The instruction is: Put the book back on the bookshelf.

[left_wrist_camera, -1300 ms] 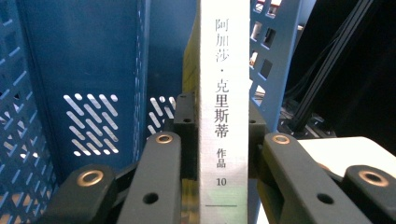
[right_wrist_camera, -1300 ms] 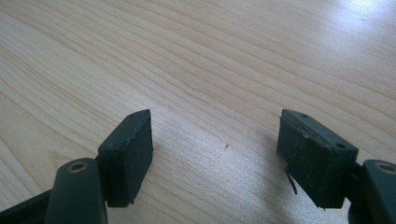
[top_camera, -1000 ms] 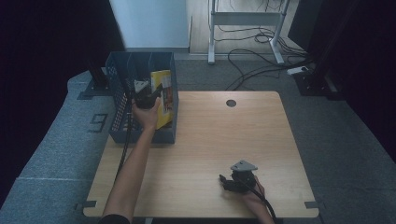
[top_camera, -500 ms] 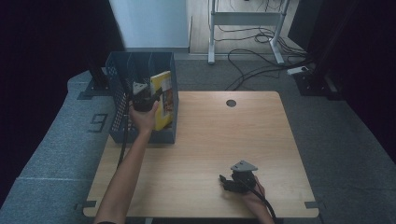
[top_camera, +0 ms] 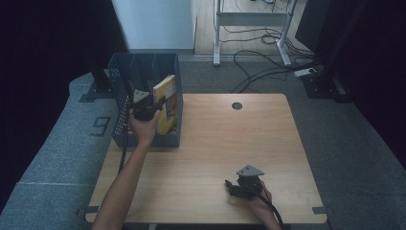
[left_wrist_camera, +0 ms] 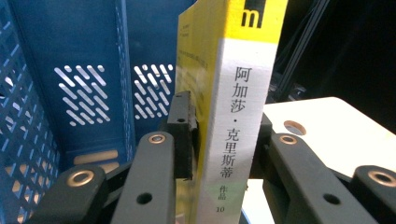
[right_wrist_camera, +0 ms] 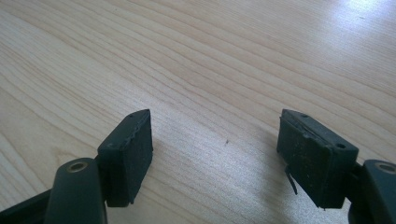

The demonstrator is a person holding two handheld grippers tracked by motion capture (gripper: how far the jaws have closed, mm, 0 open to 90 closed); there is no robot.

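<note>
while the yellow book (left_wrist_camera: 243,116) is stood in the blue file rack (top_camera: 125,72), the scene is set out as follows:

book: it is seen upright on its lower edge in the rightmost compartment of the rack, leaned a little, its yellow cover (top_camera: 167,103) turned to the right in the high view. a white spine with black characters and a yellow top band is shown in the left gripper view.

file rack: it is placed at the far left corner of the wooden table (top_camera: 287,139), with perforated walls and upright dividers. the book is kept against its right wall.

left gripper (top_camera: 152,106): it is held at the near edge of the book, over the rack. in the left gripper view the spine is flanked by both jaws, the left pad (left_wrist_camera: 183,135) set just beside the cover. the jaws have just been opening a little, with the book between them; the pads are still seen close on it, so a narrow hold on the book is read.

right gripper (top_camera: 235,186): it is rested on the table near the near right edge, well apart from the rack. its jaws are stood wide, with bare wood grain between the pads (right_wrist_camera: 130,154) and nothing held.

table: a round cable hole (top_camera: 236,106) is seen near the far edge.

floor: grey carpet and loose cables are seen beyond the table.
</note>
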